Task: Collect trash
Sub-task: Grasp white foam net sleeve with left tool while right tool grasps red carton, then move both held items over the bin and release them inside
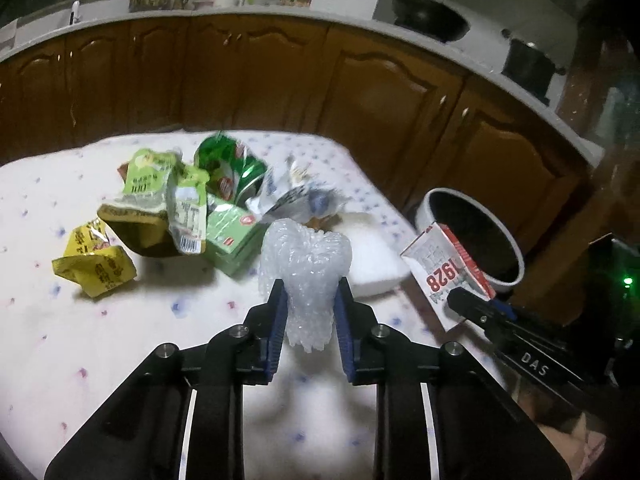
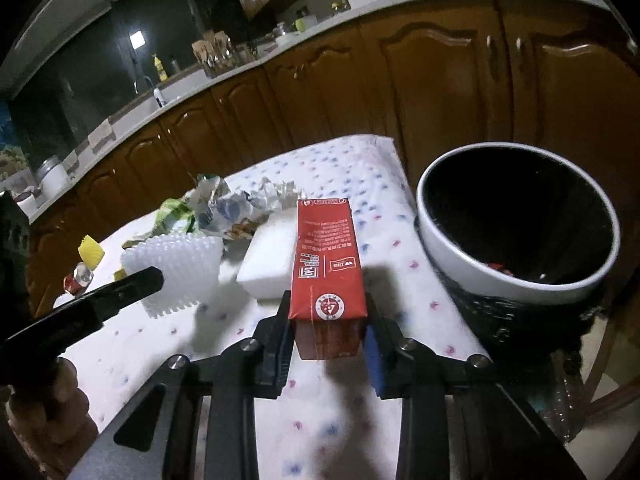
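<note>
My left gripper (image 1: 310,300) is shut on a white foam net sleeve (image 1: 306,268), lifted a little over the dotted tablecloth (image 1: 80,320); the sleeve (image 2: 176,268) also shows in the right wrist view. My right gripper (image 2: 326,312) is shut on a red drink carton (image 2: 326,264), which shows as a white-and-red carton (image 1: 444,276) in the left wrist view. A white-rimmed trash bin (image 2: 520,276) with a black liner stands at the table's right edge, beside the carton. Green and yellow wrappers (image 1: 160,196) lie heaped at the back left.
A white foam block (image 2: 268,264) lies on the cloth between the two grippers. A green can (image 1: 236,172) and crumpled paper (image 1: 296,192) sit in the heap. Brown kitchen cabinets (image 1: 360,92) run behind the table. A hand (image 2: 52,412) holds the left gripper.
</note>
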`<state>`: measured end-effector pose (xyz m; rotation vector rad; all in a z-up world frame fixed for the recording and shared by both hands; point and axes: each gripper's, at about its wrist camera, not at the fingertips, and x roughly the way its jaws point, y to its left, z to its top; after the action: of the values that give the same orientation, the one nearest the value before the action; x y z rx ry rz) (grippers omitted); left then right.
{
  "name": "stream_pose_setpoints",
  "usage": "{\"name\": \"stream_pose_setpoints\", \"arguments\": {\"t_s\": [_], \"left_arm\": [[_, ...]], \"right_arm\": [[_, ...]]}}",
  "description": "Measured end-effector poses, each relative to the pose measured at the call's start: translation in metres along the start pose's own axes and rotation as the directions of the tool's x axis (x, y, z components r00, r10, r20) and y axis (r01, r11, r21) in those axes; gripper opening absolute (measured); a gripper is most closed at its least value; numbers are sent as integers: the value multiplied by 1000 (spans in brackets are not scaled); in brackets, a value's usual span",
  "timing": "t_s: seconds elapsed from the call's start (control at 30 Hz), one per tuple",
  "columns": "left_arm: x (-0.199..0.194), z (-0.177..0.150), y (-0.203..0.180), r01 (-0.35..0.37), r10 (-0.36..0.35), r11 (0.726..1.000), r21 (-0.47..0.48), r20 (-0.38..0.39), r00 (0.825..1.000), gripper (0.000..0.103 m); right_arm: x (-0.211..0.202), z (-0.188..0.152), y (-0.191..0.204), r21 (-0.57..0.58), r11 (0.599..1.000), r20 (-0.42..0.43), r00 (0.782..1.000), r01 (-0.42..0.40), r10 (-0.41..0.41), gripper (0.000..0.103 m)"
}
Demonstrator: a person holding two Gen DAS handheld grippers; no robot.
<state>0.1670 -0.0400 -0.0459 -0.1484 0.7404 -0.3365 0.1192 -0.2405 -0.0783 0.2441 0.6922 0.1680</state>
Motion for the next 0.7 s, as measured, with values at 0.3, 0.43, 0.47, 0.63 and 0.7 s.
{"name": "stream_pose_setpoints", "arguments": {"t_s": [0.3,0.43,0.47,0.63,0.7], "left_arm": [[-20,11,-42,84,-87,994,69,38,995,21],[-13,11,-62,115,-118,989,96,19,993,21],[-11,12,-67,122,-124,987,101,14,992,21],[0,15,-90,156,-155,980,122,-14,988,21],[3,15,-97,166,-165,977,133,-18,986,21]], "right_arm": [[-44,4,-26,38,998,76,996,51,-53,31],[-57,5,-42,61,995,89,993,77,-82,31],[-60,5,-46,67,994,92,992,84,-90,31],[-70,6,-63,88,989,105,987,115,-124,31],[-73,7,-68,95,987,108,985,127,-137,31]]}}
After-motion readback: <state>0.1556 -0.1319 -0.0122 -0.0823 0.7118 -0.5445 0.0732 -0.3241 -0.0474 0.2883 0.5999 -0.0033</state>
